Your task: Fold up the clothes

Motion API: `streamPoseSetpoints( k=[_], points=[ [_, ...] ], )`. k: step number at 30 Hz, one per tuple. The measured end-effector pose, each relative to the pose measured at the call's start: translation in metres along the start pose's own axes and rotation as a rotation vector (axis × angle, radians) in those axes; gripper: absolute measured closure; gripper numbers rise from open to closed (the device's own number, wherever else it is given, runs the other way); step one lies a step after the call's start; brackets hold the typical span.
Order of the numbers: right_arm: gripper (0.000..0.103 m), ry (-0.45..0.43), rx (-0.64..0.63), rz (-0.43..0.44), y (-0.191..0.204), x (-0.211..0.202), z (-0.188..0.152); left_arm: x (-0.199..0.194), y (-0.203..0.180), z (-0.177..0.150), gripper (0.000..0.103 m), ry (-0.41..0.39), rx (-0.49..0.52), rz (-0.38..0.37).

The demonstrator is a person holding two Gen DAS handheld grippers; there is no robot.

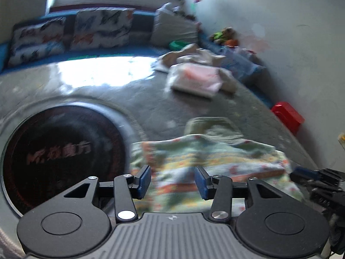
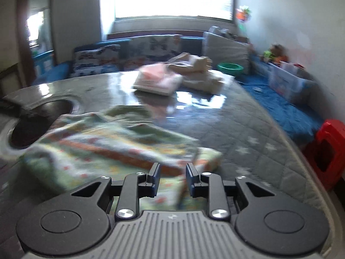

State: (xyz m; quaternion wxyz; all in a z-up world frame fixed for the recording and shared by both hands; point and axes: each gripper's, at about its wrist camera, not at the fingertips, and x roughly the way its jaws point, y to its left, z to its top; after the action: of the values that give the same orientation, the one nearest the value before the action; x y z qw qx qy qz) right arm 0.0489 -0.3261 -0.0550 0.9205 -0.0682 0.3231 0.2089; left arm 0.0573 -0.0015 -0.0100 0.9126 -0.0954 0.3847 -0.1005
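A patterned green, yellow and orange garment (image 1: 211, 164) lies partly folded on the grey table (image 1: 151, 105), with an olive piece (image 1: 213, 127) showing behind it. My left gripper (image 1: 172, 180) is open, just above the garment's near edge, holding nothing. The right gripper's body shows at the right edge of the left wrist view (image 1: 319, 185). In the right wrist view the same garment (image 2: 112, 149) lies ahead and to the left. My right gripper (image 2: 172, 178) is open over the garment's near right corner, with cloth seen between the fingers but not pinched.
A folded pink and white stack (image 1: 198, 78) and beige clothes (image 1: 194, 54) lie at the table's far side. A round black cooktop (image 1: 62, 151) is set into the table at left. A red stool (image 2: 327, 151), a blue mat (image 2: 280, 103), cushions (image 1: 71, 34) and a green bowl (image 2: 229, 67) are beyond.
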Motion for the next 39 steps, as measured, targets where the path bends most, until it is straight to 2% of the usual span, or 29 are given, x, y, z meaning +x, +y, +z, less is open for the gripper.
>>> streamPoseSetpoints(
  k=[6, 10, 15, 20, 27, 34, 39],
  points=[
    [0.072, 0.035, -0.036, 0.092, 0.017, -0.001, -0.01, 0.014, -0.024, -0.016, 0.056, 0.043, 0.071, -0.056],
    [0.068, 0.064, -0.046, 0.104, 0.019, 0.001, -0.021, 0.021, -0.029, -0.028, 0.056, 0.069, 0.105, -0.047],
    [0.067, 0.081, -0.079, 0.11, 0.02, -0.004, -0.02, 0.016, -0.032, -0.036, 0.055, 0.061, 0.138, -0.036],
    [0.064, 0.039, -0.076, 0.109, 0.018, -0.003, -0.001, 0.01, -0.03, -0.032, 0.054, 0.039, 0.126, -0.042],
    [0.064, 0.005, -0.027, 0.12, 0.017, 0.038, 0.034, 0.012, -0.022, -0.03, 0.054, 0.054, 0.1, -0.025],
    [0.064, 0.05, -0.012, 0.112, 0.02, 0.081, 0.042, 0.017, -0.018, -0.031, 0.05, 0.07, 0.09, -0.031],
    [0.055, 0.047, 0.012, 0.086, 0.017, 0.09, 0.041, 0.017, -0.017, -0.028, 0.048, 0.069, 0.077, -0.029]
  ],
)
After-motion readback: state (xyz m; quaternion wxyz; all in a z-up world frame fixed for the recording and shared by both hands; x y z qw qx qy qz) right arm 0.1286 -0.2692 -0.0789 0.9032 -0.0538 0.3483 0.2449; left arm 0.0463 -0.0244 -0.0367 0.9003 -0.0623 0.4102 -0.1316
